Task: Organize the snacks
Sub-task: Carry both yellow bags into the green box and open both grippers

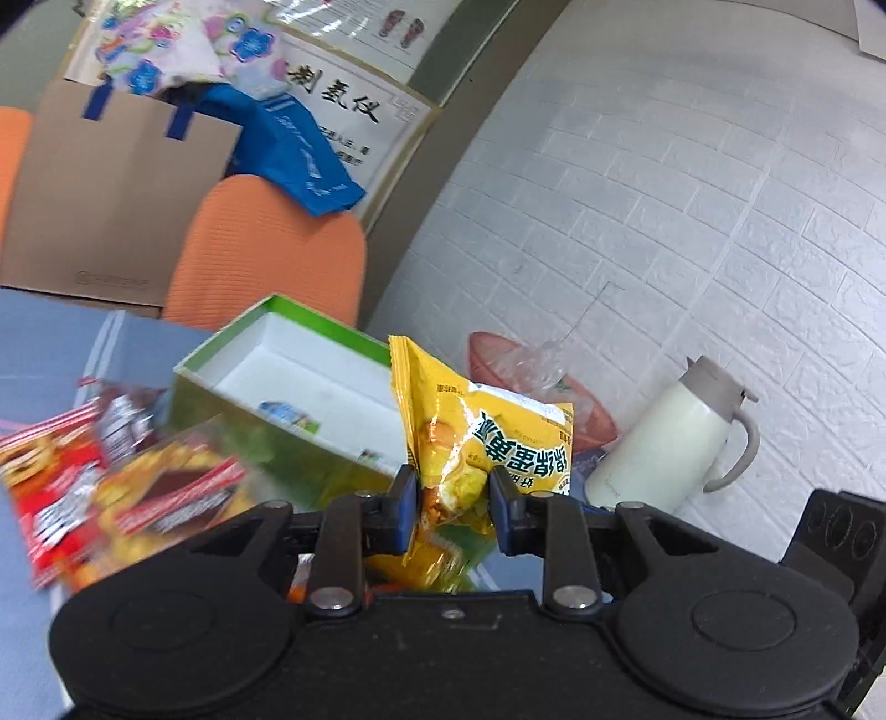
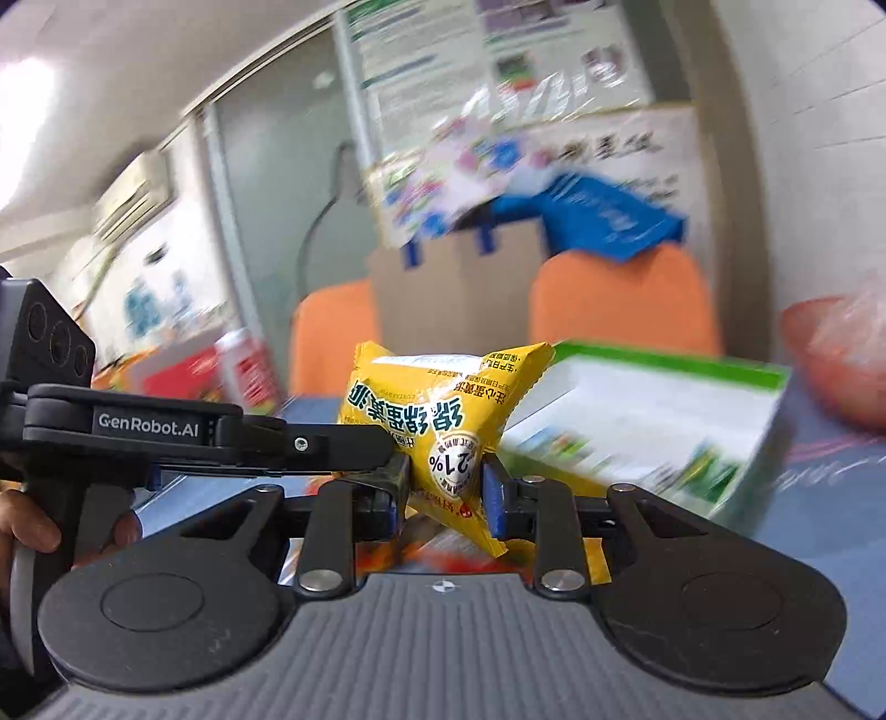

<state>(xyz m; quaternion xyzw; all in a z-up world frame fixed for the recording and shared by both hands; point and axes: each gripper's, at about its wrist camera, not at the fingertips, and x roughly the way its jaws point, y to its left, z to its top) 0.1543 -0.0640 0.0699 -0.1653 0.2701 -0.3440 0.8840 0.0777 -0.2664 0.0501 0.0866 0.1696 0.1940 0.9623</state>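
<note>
Each gripper, left gripper (image 1: 447, 495) and right gripper (image 2: 440, 490), pinches a yellow snack packet (image 1: 470, 437) (image 2: 443, 410), jaws nearly closed, seemingly just beside the green box (image 1: 288, 382).

Both feeds bright, even indoor light, no hard shadows. On my left wrist view: red snack packets (image 1: 66, 476) smeared by motion blur at lower left, white brick wall (image 1: 692, 194) sharp. Glare on glossy posters (image 1: 343, 33) up top. Right wrist view: whole background streaked; blown-out glow at upper left ceiling (image 2: 27, 88). Heavy fisheye bending, dark corners on both.
</note>
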